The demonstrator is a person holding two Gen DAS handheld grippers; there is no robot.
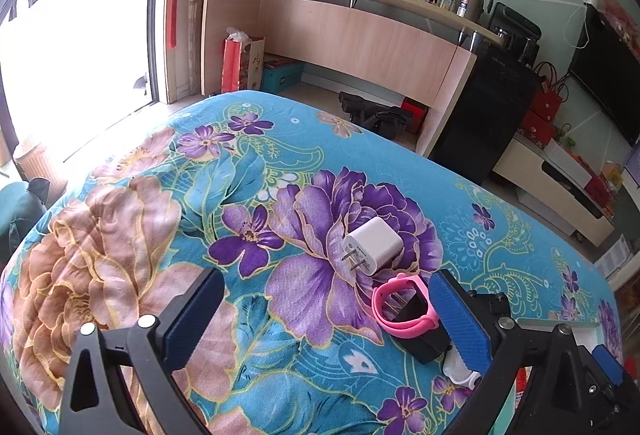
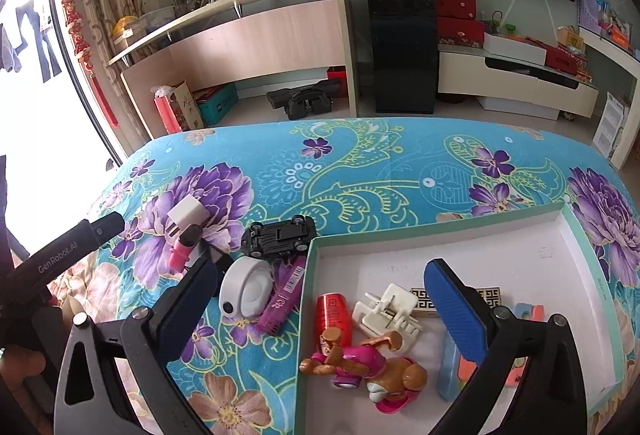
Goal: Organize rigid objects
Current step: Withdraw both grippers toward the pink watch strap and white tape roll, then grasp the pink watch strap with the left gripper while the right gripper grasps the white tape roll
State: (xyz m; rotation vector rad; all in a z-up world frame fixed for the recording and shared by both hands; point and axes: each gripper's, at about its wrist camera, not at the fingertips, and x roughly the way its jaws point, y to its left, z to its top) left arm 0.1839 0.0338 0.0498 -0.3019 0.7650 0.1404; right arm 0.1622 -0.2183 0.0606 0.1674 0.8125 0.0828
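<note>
Right gripper [image 2: 332, 309] open over box [image 2: 568, 235]; dog toy [image 2: 360, 367], white clip [image 2: 388, 311], red can [image 2: 332, 315] inside. Toy car [image 2: 280, 235], charger [image 2: 188, 215] on cloth [image 2: 360, 171].

a box [image 2: 576, 235] is set on the cloth-covered table [image 2: 360, 171], toward its right side. inside the box, a can [image 2: 332, 315] is laid at the left, a clip [image 2: 386, 311] just right of it, and a toy dog [image 2: 360, 363] in front of both. left of the box, on the cloth, a toy car [image 2: 280, 235] is placed behind a round device [image 2: 246, 289] and a flat stick [image 2: 284, 295]. further left, a charger [image 1: 374, 243] is found just behind a watch [image 1: 404, 309]
</note>
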